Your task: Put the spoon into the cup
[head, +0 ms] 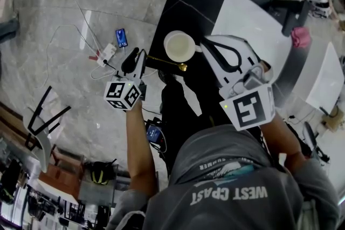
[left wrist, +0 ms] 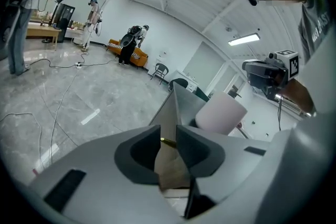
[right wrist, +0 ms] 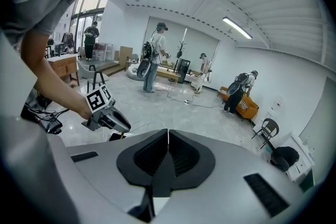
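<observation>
Left tool (left wrist: 168, 137) pinches spoon (head: 183, 67) by handle end; likely light, stiff, slick. Cup (head: 179, 47) at its 12 o'clock. Right tool (right wrist: 168, 136) closed, empty.

cup (head: 179, 46) mouth: open above | cup's right: right hand-held gripper (head: 206, 43) close beside | cup's left: bare surface (head: 168, 13) | spoon (head: 168, 62) just beside rim

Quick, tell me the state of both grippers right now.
Left gripper: closed on the spoon handle.
Right gripper: closed, holding nothing.
</observation>
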Tool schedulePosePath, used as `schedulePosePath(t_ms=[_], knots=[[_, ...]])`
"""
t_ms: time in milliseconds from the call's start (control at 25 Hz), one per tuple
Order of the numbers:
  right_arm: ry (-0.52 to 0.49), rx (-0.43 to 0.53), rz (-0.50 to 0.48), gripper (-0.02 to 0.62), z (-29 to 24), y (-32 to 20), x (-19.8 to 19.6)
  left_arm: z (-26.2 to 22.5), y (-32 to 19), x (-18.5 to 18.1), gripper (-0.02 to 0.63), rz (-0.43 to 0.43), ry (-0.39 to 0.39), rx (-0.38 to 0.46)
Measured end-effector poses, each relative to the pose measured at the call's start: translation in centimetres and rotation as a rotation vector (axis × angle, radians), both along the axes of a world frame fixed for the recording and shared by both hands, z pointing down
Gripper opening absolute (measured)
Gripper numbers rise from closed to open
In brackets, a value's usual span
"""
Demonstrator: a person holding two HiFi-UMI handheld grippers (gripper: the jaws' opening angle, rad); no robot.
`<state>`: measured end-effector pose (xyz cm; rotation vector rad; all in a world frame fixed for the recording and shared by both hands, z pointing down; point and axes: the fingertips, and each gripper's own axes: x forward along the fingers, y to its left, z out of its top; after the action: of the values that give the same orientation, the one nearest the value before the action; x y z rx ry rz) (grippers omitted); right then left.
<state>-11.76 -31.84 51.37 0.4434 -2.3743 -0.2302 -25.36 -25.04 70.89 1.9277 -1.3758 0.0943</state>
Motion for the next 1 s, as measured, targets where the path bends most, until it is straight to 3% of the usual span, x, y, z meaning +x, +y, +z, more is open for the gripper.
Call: schedulePosePath(t_ms=[520,1000], knots=[[-0.01,0.005,0.004,0.032,-0.5,-0.1,0.3,-0.8,-0.4,0.2,0.061,0.016,-0.012,-0.008],[-0.02,0.025,0.007,0.032,-1.6,-0.1,0.9,-3.5,-0.9,0.1,0.031,-0.003,0.024,0.022]])
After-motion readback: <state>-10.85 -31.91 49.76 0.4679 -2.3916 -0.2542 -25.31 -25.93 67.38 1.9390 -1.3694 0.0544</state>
